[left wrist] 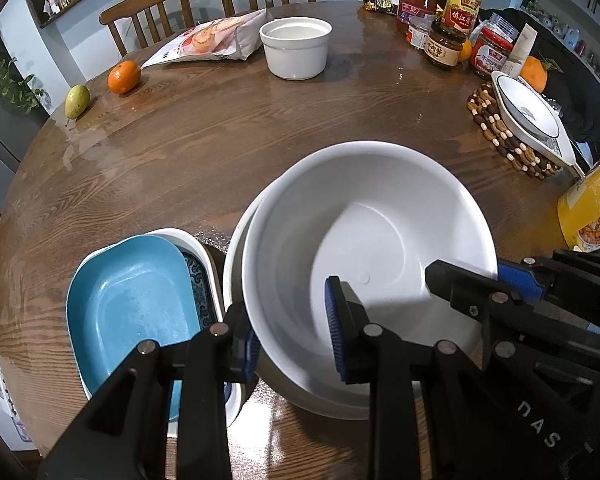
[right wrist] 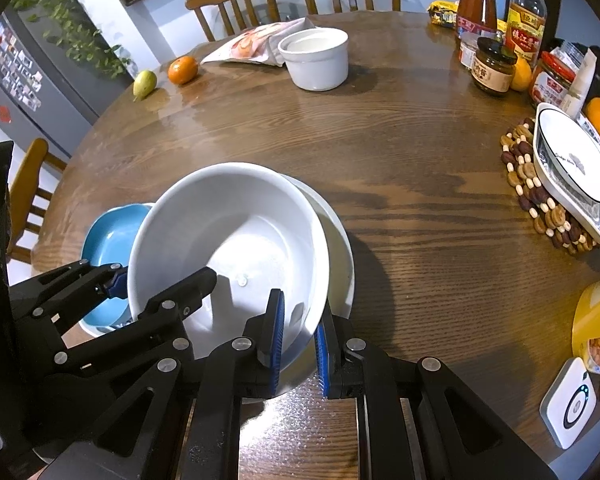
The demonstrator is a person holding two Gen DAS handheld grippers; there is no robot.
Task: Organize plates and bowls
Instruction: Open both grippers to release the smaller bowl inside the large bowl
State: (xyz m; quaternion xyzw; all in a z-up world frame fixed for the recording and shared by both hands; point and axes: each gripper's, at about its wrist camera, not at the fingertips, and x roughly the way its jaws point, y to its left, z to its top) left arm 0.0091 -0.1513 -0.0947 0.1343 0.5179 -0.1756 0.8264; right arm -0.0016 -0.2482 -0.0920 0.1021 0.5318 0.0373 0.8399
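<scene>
A large white bowl (left wrist: 364, 216) (right wrist: 228, 224) sits tilted inside a second white bowl (left wrist: 236, 252) (right wrist: 340, 248) on the wooden table (left wrist: 180, 152). My left gripper (left wrist: 292, 340) is shut on its near left wall, one pad inside and one outside. My right gripper (right wrist: 298, 336) is shut on its near right rim the same way. Each gripper also shows in the other's view: the right gripper (left wrist: 476, 280) and the left gripper (right wrist: 160, 280). Just left of the bowls, a blue dish (left wrist: 132, 304) (right wrist: 108, 236) lies in a white dish with a blue pattern (left wrist: 204, 264).
A white round pot (left wrist: 296, 48) stands at the far side by a snack bag (left wrist: 212, 40). An orange (left wrist: 124, 76) and a pear (left wrist: 77, 100) lie far left. Right: a blue-rimmed plate (left wrist: 528, 108) on a beaded trivet (left wrist: 496, 128), jars and bottles (left wrist: 444, 44), a yellow packet (left wrist: 592, 216).
</scene>
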